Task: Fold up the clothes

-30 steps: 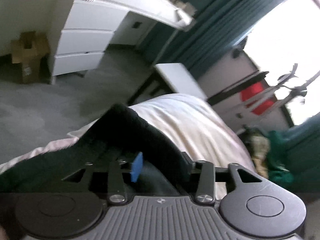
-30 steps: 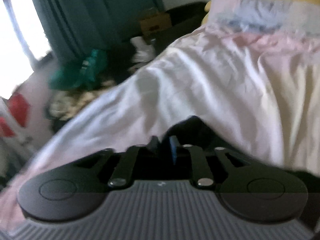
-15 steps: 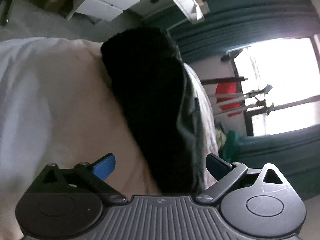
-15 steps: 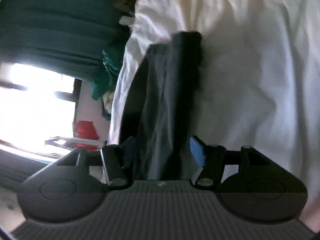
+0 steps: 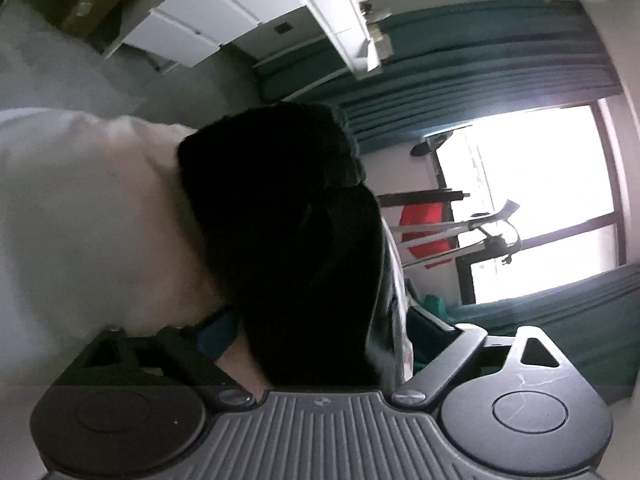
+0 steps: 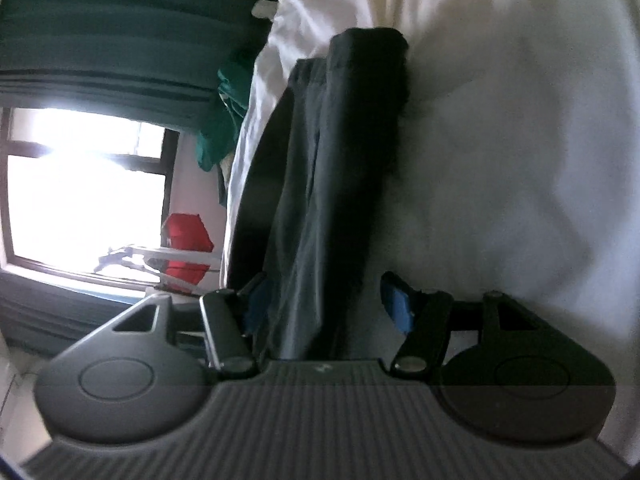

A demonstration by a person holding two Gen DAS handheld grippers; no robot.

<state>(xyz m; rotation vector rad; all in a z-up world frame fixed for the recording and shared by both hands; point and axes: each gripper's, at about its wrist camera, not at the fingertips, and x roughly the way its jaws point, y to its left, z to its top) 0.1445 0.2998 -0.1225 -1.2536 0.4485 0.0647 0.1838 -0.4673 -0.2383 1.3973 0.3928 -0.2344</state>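
The dark garment (image 5: pixel 288 240) lies folded in a long strip on the white bed (image 5: pixel 88 216), close to the bed's edge on the window side. In the left wrist view it reads as a near-black mass with no seams or folds to make out; its near end runs under the housing and is cut off. The right wrist view shows more: grey layered folds (image 6: pixel 332 184) stacked lengthwise, the far end rounded against the sheet (image 6: pixel 520 160).

Left tongs (image 5: pixel 320 332) are released, spread wide, the garment lying between them; the blue left pad (image 5: pixel 218 330) is partly hidden behind cloth, and whether it touches is unclear. Right tongs (image 6: pixel 324 304) are also released, straddling the strip, one blue pad (image 6: pixel 400 308) standing apart from the cloth, the other (image 6: pixel 256 304) just beside it.

Broad bare sheet spreads on the side away from the window (image 5: pixel 532 200). Beyond the edge are teal curtains (image 6: pixel 112 40), a green heap (image 6: pixel 224 120) and something red (image 6: pixel 186 248), all blurred
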